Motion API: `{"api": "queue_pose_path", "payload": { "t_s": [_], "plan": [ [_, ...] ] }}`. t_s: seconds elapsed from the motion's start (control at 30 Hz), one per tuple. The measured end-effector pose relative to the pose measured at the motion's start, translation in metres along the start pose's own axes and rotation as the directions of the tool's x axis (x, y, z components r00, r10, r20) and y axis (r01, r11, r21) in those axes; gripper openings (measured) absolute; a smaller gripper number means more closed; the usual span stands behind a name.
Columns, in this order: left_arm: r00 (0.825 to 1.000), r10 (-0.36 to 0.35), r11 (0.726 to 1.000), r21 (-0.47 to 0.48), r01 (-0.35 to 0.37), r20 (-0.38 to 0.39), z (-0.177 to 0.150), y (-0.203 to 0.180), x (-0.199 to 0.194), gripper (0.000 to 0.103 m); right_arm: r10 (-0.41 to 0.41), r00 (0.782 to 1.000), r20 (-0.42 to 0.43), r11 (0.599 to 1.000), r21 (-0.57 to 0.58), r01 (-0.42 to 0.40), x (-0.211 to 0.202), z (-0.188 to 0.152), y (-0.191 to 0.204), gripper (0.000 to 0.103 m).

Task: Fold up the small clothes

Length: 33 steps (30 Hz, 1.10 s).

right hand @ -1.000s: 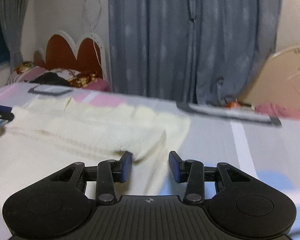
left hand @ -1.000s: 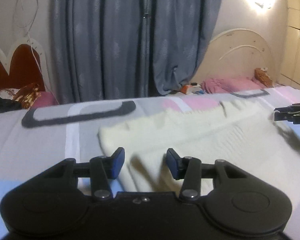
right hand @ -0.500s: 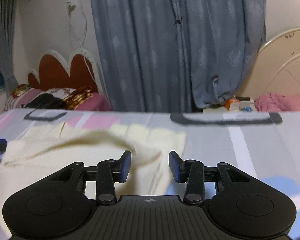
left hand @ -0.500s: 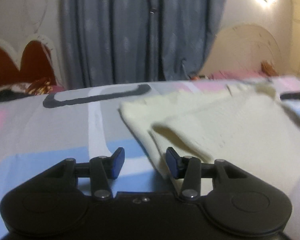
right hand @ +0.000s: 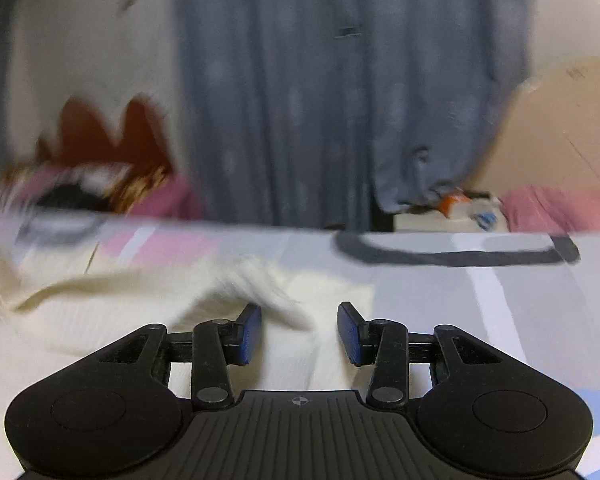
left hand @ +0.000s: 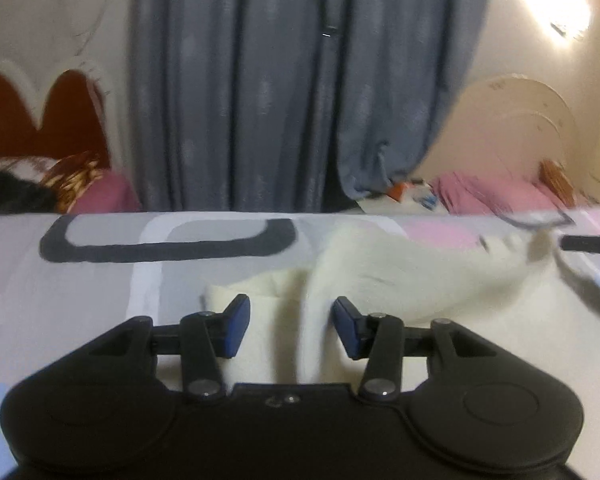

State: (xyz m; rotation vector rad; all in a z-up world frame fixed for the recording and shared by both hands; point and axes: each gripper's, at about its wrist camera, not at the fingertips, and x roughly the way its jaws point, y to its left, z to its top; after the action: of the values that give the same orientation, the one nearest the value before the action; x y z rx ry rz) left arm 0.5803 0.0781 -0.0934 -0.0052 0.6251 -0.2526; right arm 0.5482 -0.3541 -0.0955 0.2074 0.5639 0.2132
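A cream knitted garment (left hand: pixel 400 276) lies partly folded on the patterned bedsheet (left hand: pixel 100 300). My left gripper (left hand: pixel 291 328) is open, low over the garment's left edge, with cloth between and under the blue pads. My right gripper (right hand: pixel 299 334) is open over the garment's (right hand: pixel 140 304) right edge, a raised fold of cloth just by its left finger (right hand: pixel 249 332). The right gripper's tip shows as a dark bar at the far right of the left wrist view (left hand: pixel 590 243). Both views are blurred by motion.
Grey curtains (left hand: pixel 280 88) hang behind the bed. A red and white headboard (left hand: pixel 40 116) with pillows stands at the left, a cream headboard (left hand: pixel 512 136) with pink bedding at the right. The sheet (right hand: pixel 480 300) right of the garment is bare.
Both grippers have moved back in over the garment's edges, the left one rightward and the right one leftward. The cloth has bunched into a raised fold. Both jaws stayed open.
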Motion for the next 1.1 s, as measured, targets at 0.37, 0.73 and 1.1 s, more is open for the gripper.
{"api": "queue_pose_path", "payload": {
  "t_s": [0.37,0.73,1.1],
  "plan": [
    [0.999,-0.029,0.998,0.059,0.031,-0.037,-0.012,-0.007,0.007,0.029,0.053,0.997,-0.057,0.994,-0.09,-0.058,0.007,-0.006,0.007,0.037],
    [0.992,-0.019,0.997,0.078,0.009,0.127,-0.009,-0.013,-0.018,0.003,0.01,1.0,0.012,0.982,-0.187,-0.007,-0.004,-0.01,0.027,0.002],
    [0.988,0.088,0.991,0.085,-0.099,0.126,-0.004,-0.034,-0.03,0.075,-0.056,0.998,-0.012,0.986,-0.161,0.054,-0.006,-0.008,0.039,0.032]
  ]
}}
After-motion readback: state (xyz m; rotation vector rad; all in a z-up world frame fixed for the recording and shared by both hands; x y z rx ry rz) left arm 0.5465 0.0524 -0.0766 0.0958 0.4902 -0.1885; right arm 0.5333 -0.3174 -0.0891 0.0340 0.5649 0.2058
